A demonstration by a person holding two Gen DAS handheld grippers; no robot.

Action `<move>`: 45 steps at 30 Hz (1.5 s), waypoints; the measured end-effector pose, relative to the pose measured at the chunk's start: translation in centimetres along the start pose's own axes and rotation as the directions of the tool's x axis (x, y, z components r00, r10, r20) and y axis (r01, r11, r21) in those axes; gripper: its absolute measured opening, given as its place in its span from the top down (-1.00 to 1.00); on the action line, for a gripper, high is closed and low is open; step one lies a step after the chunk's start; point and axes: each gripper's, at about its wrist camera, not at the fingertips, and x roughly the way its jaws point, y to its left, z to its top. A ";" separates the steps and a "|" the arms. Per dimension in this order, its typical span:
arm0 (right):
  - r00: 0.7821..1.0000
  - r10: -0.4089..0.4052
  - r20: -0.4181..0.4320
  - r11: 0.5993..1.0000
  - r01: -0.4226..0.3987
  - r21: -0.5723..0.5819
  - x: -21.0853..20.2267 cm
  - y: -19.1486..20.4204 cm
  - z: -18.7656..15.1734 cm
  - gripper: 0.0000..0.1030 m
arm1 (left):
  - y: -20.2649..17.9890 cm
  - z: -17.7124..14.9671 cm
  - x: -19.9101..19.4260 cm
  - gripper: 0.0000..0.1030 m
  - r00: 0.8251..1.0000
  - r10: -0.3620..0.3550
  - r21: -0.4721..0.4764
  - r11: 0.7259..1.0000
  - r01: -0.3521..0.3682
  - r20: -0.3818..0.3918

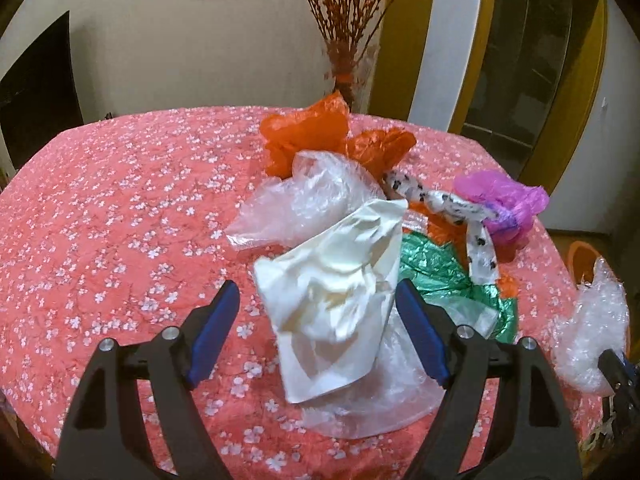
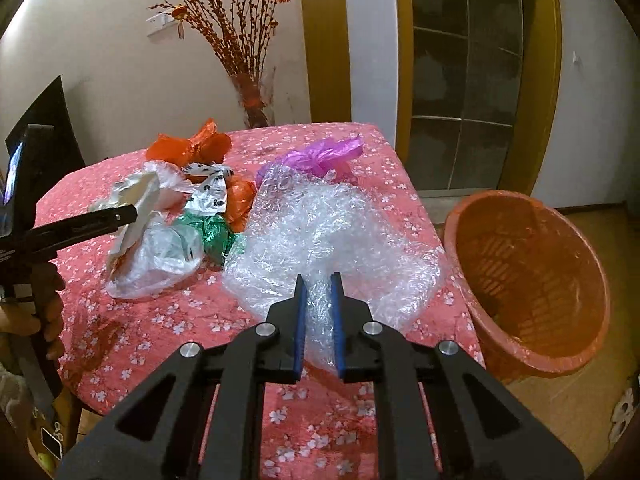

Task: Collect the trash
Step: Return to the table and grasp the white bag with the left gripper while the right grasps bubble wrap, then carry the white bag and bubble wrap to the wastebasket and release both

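A heap of plastic trash lies on the pink flowered tablecloth [image 1: 120, 200]: orange bags [image 1: 304, 132], a clear bag [image 1: 304, 200], a green bag [image 1: 440, 276], a purple bag [image 1: 504, 204] and a black-spotted white strip [image 1: 452, 204]. My left gripper [image 1: 316, 286] is open, its blue pads on either side of a crumpled white bag [image 1: 340, 248] without squeezing it. My right gripper [image 2: 318, 278] is shut on a sheet of bubble wrap [image 2: 332, 224], held over the table's right side. An orange slotted basket [image 2: 532, 280] stands tilted just off the table's right edge.
A vase of dried red branches [image 1: 348, 68] stands behind the table's far edge. A glazed door with a yellow frame [image 2: 460, 100] is at the back right. A hand [image 2: 48, 308] holds the left tool at the left edge. Wooden floor lies beyond the basket.
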 end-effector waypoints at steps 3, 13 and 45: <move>1.000 -0.001 -0.003 1.000 0.001 0.001 0.1 0.0 0.0 0.78 | -0.1 -0.2 0.4 -0.52 1.000 -0.018 0.002 1.000 0.018 -0.014; 1.000 -0.004 0.010 1.000 0.003 0.007 -0.2 -0.4 0.4 0.78 | -0.3 -0.5 0.1 0.03 0.996 -0.087 -0.001 0.996 0.087 -0.023; 0.969 -0.177 0.171 0.977 0.152 0.152 -5.4 -7.4 2.0 0.78 | -11.2 -0.1 -8.2 0.02 0.949 -0.309 0.140 0.944 0.298 0.063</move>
